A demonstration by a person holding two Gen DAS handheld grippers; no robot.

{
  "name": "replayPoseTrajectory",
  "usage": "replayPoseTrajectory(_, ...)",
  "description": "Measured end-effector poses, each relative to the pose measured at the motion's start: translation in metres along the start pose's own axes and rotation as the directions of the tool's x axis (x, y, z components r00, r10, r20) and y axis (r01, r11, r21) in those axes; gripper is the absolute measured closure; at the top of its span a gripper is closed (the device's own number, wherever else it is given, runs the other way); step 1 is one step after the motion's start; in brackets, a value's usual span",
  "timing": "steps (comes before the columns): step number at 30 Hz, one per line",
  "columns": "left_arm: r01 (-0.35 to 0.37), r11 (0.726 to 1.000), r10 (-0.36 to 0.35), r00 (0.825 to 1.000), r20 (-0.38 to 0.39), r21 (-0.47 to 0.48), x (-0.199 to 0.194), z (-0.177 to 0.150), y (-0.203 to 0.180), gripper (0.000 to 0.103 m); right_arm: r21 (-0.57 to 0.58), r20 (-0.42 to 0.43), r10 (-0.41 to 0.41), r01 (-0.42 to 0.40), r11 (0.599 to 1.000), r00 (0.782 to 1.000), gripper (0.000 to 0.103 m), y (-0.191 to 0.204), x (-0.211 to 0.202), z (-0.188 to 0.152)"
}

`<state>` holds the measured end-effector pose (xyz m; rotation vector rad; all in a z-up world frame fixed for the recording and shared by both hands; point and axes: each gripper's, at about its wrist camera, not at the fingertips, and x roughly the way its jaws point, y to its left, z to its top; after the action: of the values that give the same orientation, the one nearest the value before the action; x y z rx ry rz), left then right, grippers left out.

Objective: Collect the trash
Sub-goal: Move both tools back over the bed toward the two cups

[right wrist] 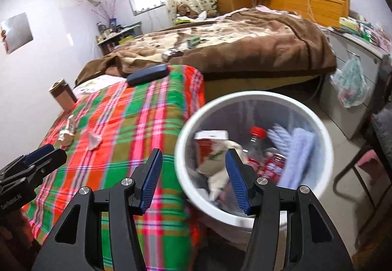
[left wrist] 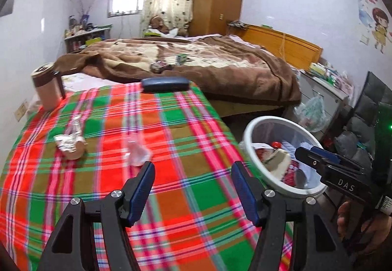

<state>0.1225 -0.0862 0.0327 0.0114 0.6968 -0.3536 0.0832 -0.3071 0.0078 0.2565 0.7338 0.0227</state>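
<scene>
On the plaid tablecloth [left wrist: 171, 124] lie a crumpled clear wrapper [left wrist: 137, 153] and a crushed paper cup with foil [left wrist: 71, 146]. My left gripper [left wrist: 192, 165] hovers over the cloth just right of the wrapper, open with nothing between its fingers. A white trash bin [right wrist: 245, 97] stands on the floor at the table's right edge. It holds a red-capped bottle [right wrist: 257, 134], a red-and-white carton [right wrist: 208, 143] and pale blue material. My right gripper [right wrist: 194, 152] hangs above the bin's near rim, open and empty. The wrapper [right wrist: 94, 140] and cup [right wrist: 66, 135] also show in the right wrist view.
A brown lidded mug [left wrist: 46, 89] and a dark blue case [left wrist: 165, 84] stand at the table's far side. Behind is a bed with a brown blanket [left wrist: 220, 63]. A plastic bag [right wrist: 352, 82] hangs off a cabinet, and a chair [right wrist: 355, 168] stands right of the bin.
</scene>
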Motion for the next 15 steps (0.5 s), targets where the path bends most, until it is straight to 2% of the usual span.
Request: replayPoseTrajectory(15,-0.157,0.98,0.159,0.987,0.008,-0.123,-0.013,0.0,0.098,0.039,-0.136,-0.062,0.109,-0.117,0.984,0.992,0.047,0.079,0.035,0.011)
